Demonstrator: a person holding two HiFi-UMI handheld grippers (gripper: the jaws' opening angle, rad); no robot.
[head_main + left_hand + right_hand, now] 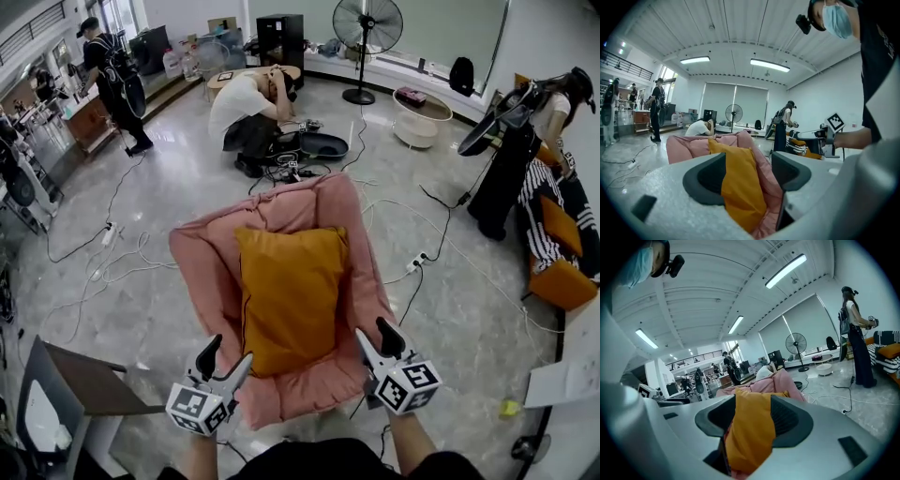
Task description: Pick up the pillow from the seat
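An orange pillow [286, 295] lies lengthwise on the seat of a pink padded chair [202, 262]. Both grippers hover at the chair's front edge, pointing toward the pillow's near end. My left gripper [231, 349] is by the pillow's near left corner, with its jaws open and nothing pressed between them. My right gripper [373, 330] is off the near right corner, also open. In the left gripper view the pillow [740, 187] shows ahead between the jaws of the gripper [747, 173]. The right gripper view shows the pillow [747, 432] the same way, beyond the gripper [752, 420].
Cables [412, 267] trail over the tiled floor around the chair. A dark side table [84, 380] stands at the near left. One person crouches [248, 108] behind the chair, and others stand at the far left and right. A sofa with orange cushions [562, 253] is at the right.
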